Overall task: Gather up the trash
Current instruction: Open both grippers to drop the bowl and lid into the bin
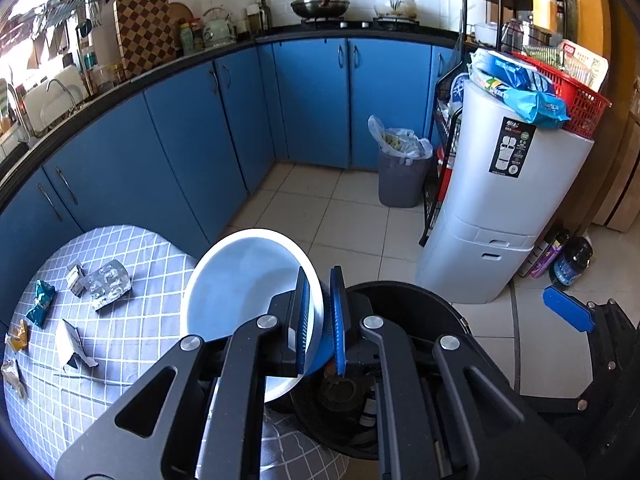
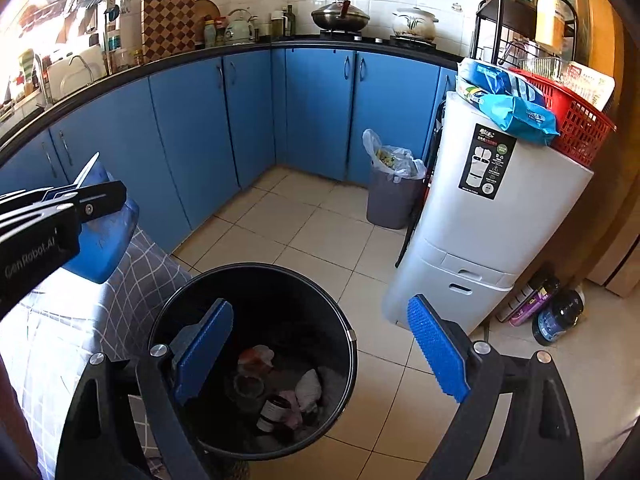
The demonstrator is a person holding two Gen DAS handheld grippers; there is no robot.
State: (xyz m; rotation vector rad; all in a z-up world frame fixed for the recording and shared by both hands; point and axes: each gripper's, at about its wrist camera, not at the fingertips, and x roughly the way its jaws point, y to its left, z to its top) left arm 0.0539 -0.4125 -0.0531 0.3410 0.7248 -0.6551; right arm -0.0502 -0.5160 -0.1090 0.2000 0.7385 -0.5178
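Two grippers work over a black trash bin (image 2: 256, 360) that stands on the tiled floor, touching the edge of a table draped in a grey checked cloth (image 1: 132, 264). The left gripper (image 1: 320, 320) is clamped on the rim of a white-and-blue plastic bowl (image 1: 248, 280), one pad inside the rim and one outside; the bowl is tilted and looks empty. In the right wrist view that same bowl shows its blue underside at about nine o'clock, above the cloth. The right gripper (image 2: 320, 356) has its jaws spread wide with nothing between them, hanging over the mouth of the bin. Inside the bin lie a small dark jar with a white label (image 2: 274, 412), crumpled white tissue (image 2: 310, 390) and other scraps too dim to name. Several pieces of trash are on the table at about nine o'clock in the left wrist view: a clear crinkled plastic wrapper (image 1: 108, 284), a teal snack packet (image 1: 40, 304), a yellow wrapper (image 1: 18, 336) and a torn white packet (image 1: 70, 346). A grey bin lined with a plastic bag (image 1: 402, 168) stands against the blue cabinets (image 1: 312, 100) at about one o'clock.
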